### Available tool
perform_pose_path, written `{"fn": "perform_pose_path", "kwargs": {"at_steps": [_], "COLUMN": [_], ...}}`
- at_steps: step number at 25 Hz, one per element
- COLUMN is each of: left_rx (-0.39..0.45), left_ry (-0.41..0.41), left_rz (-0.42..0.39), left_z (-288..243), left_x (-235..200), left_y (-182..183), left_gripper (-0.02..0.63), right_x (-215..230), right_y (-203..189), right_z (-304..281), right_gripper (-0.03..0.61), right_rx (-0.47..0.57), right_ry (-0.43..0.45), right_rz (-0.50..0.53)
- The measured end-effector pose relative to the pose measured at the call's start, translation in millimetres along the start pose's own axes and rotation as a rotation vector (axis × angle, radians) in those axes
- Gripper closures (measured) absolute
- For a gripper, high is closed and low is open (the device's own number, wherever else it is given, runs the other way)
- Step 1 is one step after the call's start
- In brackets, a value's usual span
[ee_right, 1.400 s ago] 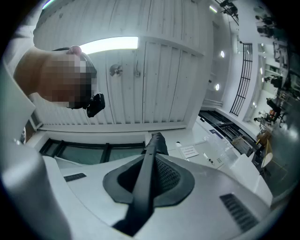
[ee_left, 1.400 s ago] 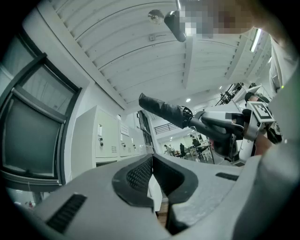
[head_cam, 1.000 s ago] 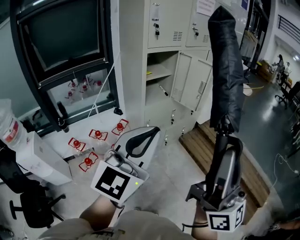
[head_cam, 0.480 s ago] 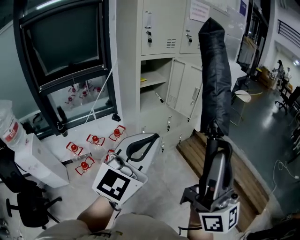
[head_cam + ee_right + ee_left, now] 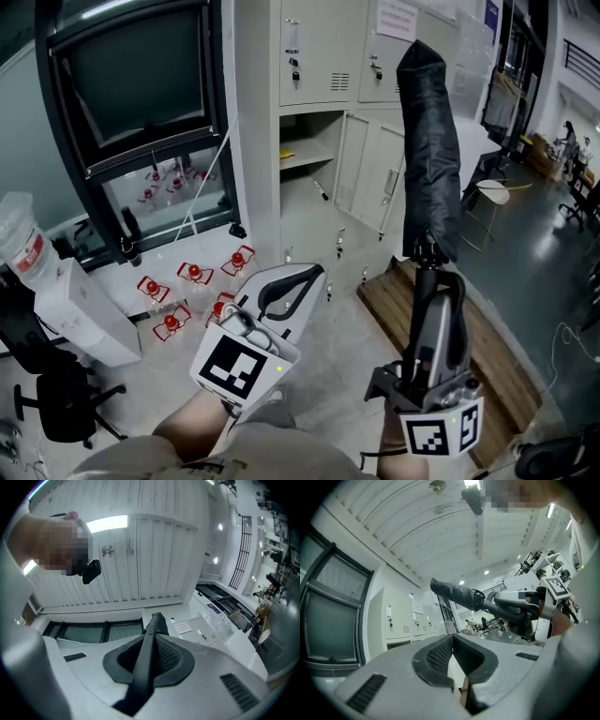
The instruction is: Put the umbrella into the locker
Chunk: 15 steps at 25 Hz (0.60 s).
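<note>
The locker [image 5: 314,56] has one compartment open, its door [image 5: 370,173] swung aside; a small yellow item [image 5: 286,155] lies on its shelf and a dark stick-like object [image 5: 321,190] leans below. The black umbrella [image 5: 429,150], furled in its sleeve, stands upright outside the locker, its handle clamped in the right gripper's [image 5: 433,272] jaws. The left gripper's [image 5: 298,286] jaws are together, empty.

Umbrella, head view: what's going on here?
A person holds a gripper in each hand. The right gripper is shut on the handle of a folded black umbrella, standing upright before the grey lockers. One locker compartment is open; the umbrella is not in it yet. The left gripper is shut, empty.
</note>
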<state>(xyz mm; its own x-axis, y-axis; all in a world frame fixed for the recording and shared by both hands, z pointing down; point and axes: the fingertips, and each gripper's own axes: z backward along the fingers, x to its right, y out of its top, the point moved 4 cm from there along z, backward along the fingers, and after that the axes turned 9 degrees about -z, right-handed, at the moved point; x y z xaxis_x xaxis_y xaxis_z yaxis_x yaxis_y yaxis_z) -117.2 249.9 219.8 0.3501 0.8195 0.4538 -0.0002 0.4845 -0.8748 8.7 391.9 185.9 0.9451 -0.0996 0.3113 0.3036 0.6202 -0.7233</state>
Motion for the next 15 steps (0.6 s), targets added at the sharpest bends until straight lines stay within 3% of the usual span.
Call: {"fn": "perform_pose_path", "kwargs": {"at_steps": [5, 15], "left_rx": [-0.023, -0.056], "left_ry": [0.086, 0.085], "left_rz": [0.033, 0.113], "left_z": [-3.6, -43.7], "left_x": [-13.9, -51.5], "left_y": [-11.8, -71.1], "left_gripper": [0.605, 0.605], "right_x": [15.5, 53.2], "right_y": [-12.8, -73.1], "right_z": [-4.6, -44.6], "right_gripper": [0.537, 0.537], "right_rx": [-0.043, -0.148], "right_ry": [-0.020, -0.042], "right_rz": [-0.009, -0.032]}}
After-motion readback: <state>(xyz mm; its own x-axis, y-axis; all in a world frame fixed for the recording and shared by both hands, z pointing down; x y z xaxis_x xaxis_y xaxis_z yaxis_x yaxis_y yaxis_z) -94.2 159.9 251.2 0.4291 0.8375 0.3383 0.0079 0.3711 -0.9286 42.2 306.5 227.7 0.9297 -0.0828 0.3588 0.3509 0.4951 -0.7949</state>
